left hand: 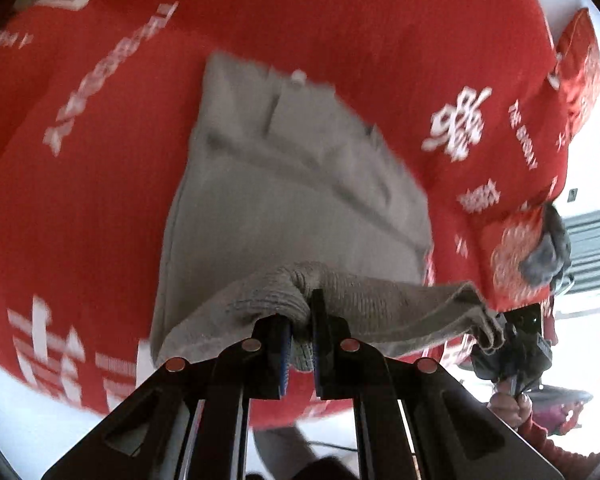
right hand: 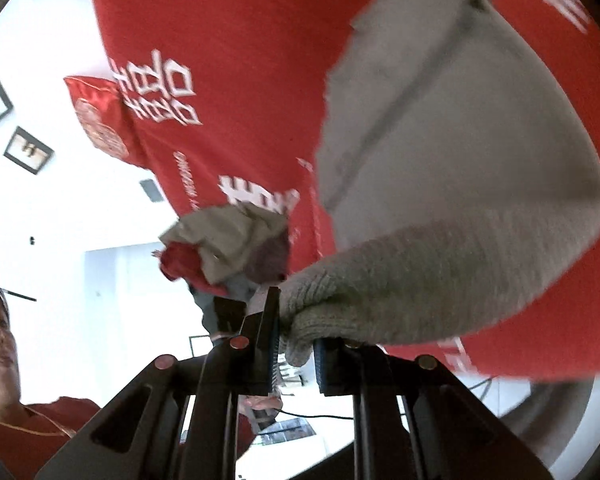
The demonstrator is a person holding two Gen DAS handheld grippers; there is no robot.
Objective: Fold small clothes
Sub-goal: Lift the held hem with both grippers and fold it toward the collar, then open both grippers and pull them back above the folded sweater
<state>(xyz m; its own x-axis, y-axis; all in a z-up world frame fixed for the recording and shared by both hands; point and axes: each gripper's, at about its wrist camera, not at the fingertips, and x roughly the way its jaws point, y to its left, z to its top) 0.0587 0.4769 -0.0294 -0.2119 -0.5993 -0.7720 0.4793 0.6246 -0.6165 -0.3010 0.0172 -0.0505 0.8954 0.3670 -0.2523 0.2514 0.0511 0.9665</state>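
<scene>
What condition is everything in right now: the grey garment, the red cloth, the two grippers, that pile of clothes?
Grey garment: ribbed hem lifted at two points, the rest spread on the cloth.
Left gripper: shut on the hem.
Right gripper: shut on the hem.
Red cloth: spread out under the garment.
Clothes pile: crumpled, unfolded, at the cloth's edge.
Red cushion: lying at the cloth's edge.

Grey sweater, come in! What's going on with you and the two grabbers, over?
Left gripper shut on grey sweater hem. Right gripper shut on same hem. Sweater half lifted off red bedspread. Nothing in the way.
</scene>
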